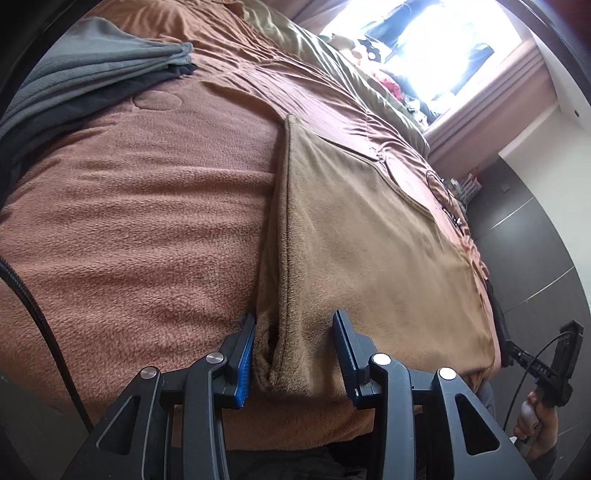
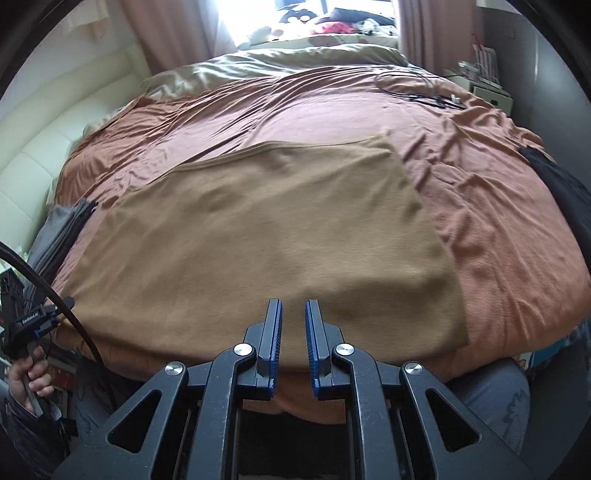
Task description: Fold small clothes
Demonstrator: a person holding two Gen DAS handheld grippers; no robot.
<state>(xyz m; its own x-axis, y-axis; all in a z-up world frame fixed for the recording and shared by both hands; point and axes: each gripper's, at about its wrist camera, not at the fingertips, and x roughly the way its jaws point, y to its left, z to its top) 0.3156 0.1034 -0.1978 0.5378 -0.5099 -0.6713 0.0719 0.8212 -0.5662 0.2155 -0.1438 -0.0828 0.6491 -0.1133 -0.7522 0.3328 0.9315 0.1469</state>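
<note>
Matt tan cloth garment [image 2: 266,221], fuzzy rust fleece blanket [image 1: 129,221], sheeny olive bedcover [image 2: 280,62].

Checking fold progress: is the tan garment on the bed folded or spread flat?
Folded. The tan garment lies flat as a neat rectangle on the bed cover, and the left wrist view shows doubled layers along its edge.

Folded cloth [image 2: 266,229] flat on bed [image 2: 480,206], near front edge. Stacked clothes [image 2: 62,229] left of it. Cables [image 2: 424,94] far right on bed; pillow [image 2: 280,64] behind, window [image 2: 280,11] beyond. Left gripper [image 1: 295,354] straddles cloth's raised corner; right gripper [image 2: 294,332] above front hem.
</note>
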